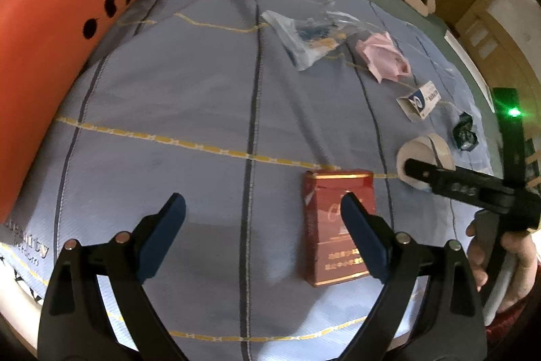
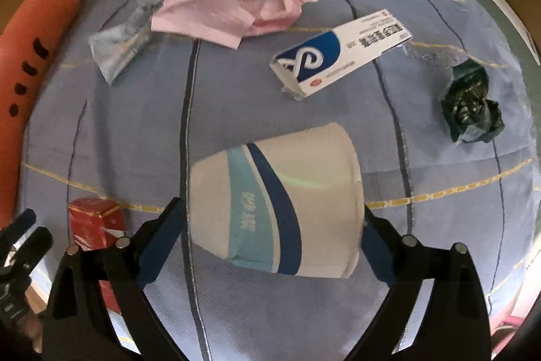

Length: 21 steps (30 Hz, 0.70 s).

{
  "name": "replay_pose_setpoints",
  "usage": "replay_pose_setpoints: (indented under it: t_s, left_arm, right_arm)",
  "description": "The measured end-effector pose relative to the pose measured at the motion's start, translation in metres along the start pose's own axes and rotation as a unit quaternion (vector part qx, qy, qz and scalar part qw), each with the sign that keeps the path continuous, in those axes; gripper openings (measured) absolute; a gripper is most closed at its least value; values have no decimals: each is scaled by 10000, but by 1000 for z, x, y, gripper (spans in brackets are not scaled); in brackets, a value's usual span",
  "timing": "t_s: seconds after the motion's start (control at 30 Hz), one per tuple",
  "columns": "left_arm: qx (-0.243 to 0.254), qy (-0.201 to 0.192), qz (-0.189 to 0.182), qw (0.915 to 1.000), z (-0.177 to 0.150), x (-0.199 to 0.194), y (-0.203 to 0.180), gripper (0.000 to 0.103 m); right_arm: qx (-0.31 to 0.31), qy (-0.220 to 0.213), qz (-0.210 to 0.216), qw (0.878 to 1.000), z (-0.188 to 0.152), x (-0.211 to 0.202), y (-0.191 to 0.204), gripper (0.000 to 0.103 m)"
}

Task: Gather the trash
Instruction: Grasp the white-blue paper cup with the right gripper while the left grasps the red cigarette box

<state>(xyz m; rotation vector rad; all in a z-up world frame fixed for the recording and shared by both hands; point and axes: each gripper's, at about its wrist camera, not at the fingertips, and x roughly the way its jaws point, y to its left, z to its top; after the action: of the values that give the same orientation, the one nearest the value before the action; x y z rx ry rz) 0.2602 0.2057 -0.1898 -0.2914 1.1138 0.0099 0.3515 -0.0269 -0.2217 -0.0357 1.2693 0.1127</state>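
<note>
A bed [image 1: 169,97] under a pale blue quilt with dark stripes and yellow lines carries everything. Along its far-left edge from the paper cup lies an orange carrot cushion [image 1: 67,32].

The paper cup [image 2: 280,208], white with blue and teal bands, lies on its side on the quilt, and serves as landmark. The right gripper [image 2: 274,235] straddles it with jaws spread wide, one blue pad at each end of the cup; whether the pads touch it cannot be told, and the cup rests on the quilt.

Just left of the cup lies a red cigarette pack [image 1: 338,225], flat on the quilt. The left gripper [image 1: 267,235] hangs over it with jaws released and nothing between them, its right pad in front of the pack.

Beyond the cup lie a pink crumpled paper [image 2: 233,12] and, to that paper's left, a clear plastic wrapper [image 2: 118,46]. Beyond and slightly right of the cup sits a white-and-blue medicine box [image 2: 338,53]. Well right of the cup lies a dark green crumpled wrapper [image 2: 471,104].
</note>
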Motion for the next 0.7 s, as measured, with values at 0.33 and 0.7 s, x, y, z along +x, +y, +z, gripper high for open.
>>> replay_pose_setpoints:
  t_s: [0.33,0.7]
  left_arm:
    - [920,422,-436,9939,-4,15,-47,94]
    - [1447,1175,-402,9816,-11,46,-75,63]
  right_arm:
    - [251,-232,-2,9994,-29,-43,-36,83]
    - [-155,-992,-260,9946,-81,-115,-37,83]
